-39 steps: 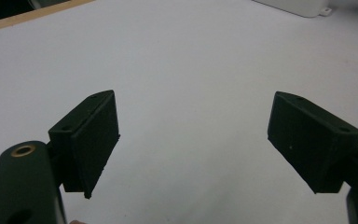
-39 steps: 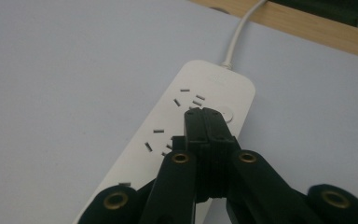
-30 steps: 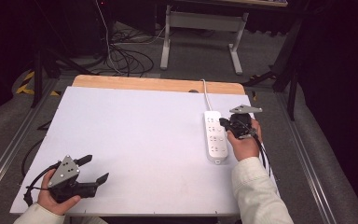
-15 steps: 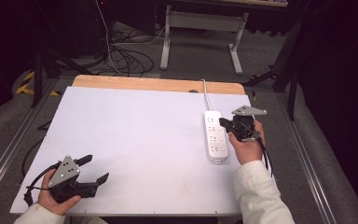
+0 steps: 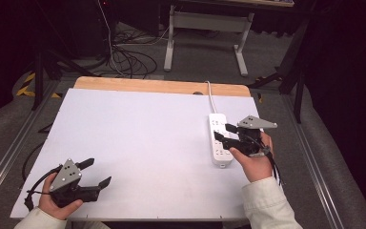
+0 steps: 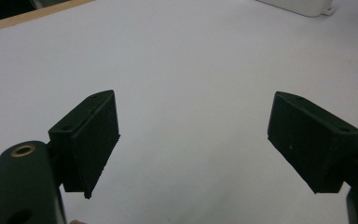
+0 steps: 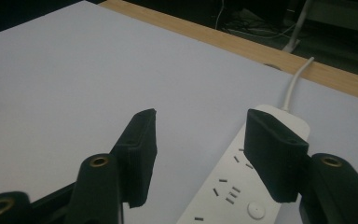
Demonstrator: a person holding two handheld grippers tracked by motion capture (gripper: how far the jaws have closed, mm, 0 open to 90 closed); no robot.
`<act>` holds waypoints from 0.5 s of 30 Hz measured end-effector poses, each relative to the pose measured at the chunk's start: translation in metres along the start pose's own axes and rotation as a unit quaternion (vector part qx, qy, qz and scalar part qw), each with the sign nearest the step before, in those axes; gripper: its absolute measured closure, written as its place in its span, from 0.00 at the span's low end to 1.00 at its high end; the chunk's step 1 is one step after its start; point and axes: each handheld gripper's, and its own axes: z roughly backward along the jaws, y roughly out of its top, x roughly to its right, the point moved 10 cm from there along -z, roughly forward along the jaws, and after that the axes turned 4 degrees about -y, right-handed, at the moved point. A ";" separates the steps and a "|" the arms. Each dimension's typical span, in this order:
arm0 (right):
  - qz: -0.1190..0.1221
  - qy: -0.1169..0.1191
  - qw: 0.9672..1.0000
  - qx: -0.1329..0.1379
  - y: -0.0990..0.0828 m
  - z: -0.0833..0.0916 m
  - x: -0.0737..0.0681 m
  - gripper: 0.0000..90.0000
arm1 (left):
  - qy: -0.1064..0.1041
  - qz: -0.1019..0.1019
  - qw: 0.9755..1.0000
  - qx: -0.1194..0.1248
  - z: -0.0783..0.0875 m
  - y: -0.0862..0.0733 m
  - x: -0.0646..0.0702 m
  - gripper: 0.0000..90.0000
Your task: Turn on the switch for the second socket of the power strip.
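A white power strip (image 5: pixel 218 139) lies lengthwise near the table's right edge, its white cable (image 5: pixel 211 100) running off the far side. My right gripper (image 5: pixel 222 132) hovers over the strip's middle, open, nothing between its jaws. In the right gripper view the power strip (image 7: pixel 242 184) passes under the right jaw, sockets and a round button showing, and the gripper (image 7: pixel 200 137) stands wide open. My left gripper (image 5: pixel 96 172) rests at the front left corner, open and empty. In the left gripper view its jaws frame bare white tabletop (image 6: pixel 186 84); the strip's end (image 6: pixel 303 5) shows far off.
The white board (image 5: pixel 138 138) covers a wooden table whose far edge (image 5: pixel 162 86) shows as a tan band. Beyond it are floor cables (image 5: pixel 124 57) and a metal stand (image 5: pixel 205 24). Grey padding (image 5: pixel 9 138) runs along both sides.
The right gripper has drifted slightly toward the near end of the power strip. The left gripper has stayed in place.
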 end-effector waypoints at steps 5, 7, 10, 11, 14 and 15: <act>0.001 0.025 0.999 0.021 -0.003 0.010 -0.012 0.41 | 0.001 0.001 1.000 0.001 0.000 0.000 0.000 0.19; 0.001 0.035 0.999 0.028 -0.005 0.014 -0.018 0.38 | 0.000 -0.001 1.000 0.000 0.000 0.000 0.000 0.19; 0.007 0.052 0.998 0.035 -0.009 0.019 -0.026 0.34 | 0.000 0.002 1.000 0.001 0.000 0.000 0.001 0.19; 0.007 0.057 0.998 0.037 -0.010 0.020 -0.028 0.33 | 0.000 0.002 1.000 0.001 0.001 0.001 0.001 0.19; 0.012 0.072 0.997 0.038 -0.015 0.022 -0.036 0.30 | -0.002 0.003 1.000 0.002 0.001 0.001 0.001 0.19; 0.013 0.074 0.996 0.038 -0.017 0.023 -0.038 0.28 | -0.002 0.002 1.000 0.003 0.002 0.002 0.002 0.19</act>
